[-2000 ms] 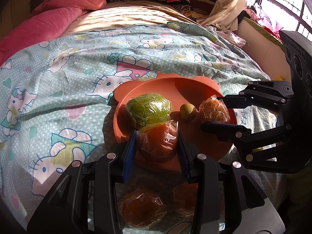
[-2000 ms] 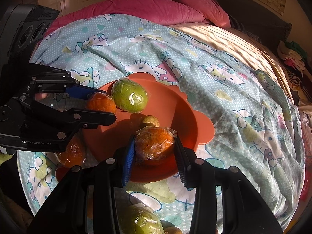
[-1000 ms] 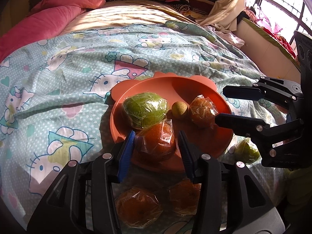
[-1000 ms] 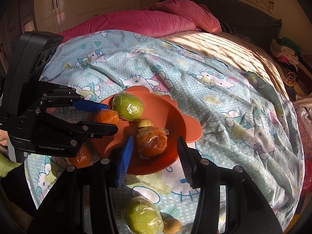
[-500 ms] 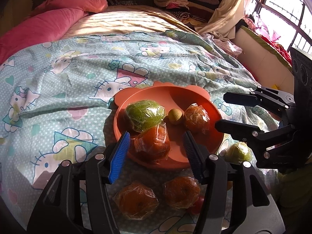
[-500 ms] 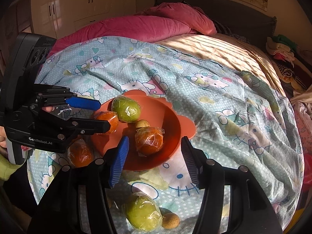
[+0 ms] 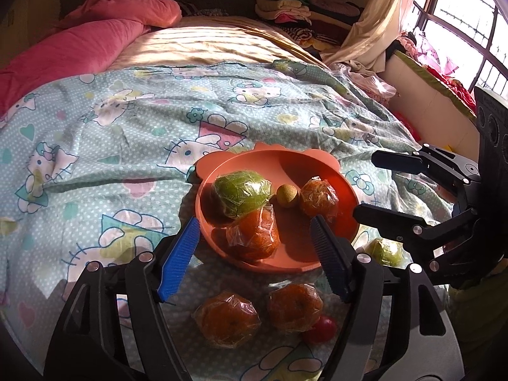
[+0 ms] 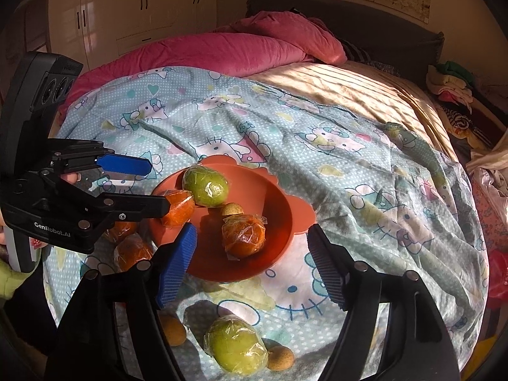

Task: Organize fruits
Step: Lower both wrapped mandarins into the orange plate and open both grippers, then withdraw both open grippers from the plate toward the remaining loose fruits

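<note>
We see hard sunlight from the window (image 7: 457,28) striping the bed; deep shadows beneath the plate (image 7: 330,171); fisheye bending at edges.

A round orange plastic plate (image 7: 346,190) with scalloped ears lies on the bed near its foot edge, holding a green fruit wrapped in clear film (image 7: 242,193), two film-wrapped orange fruits (image 7: 254,234) (image 7: 318,198) and a small bare tan fruit (image 7: 287,195) between them. Off the plate, toward the foot edge of the bed, lie two more wrapped orange fruits (image 7: 228,318) (image 7: 294,307) beside a small red fruit (image 7: 323,333). Another wrapped green fruit (image 8: 236,347) lies there too, with two small tan fruits (image 8: 280,357) (image 8: 172,329) beside it.
</note>
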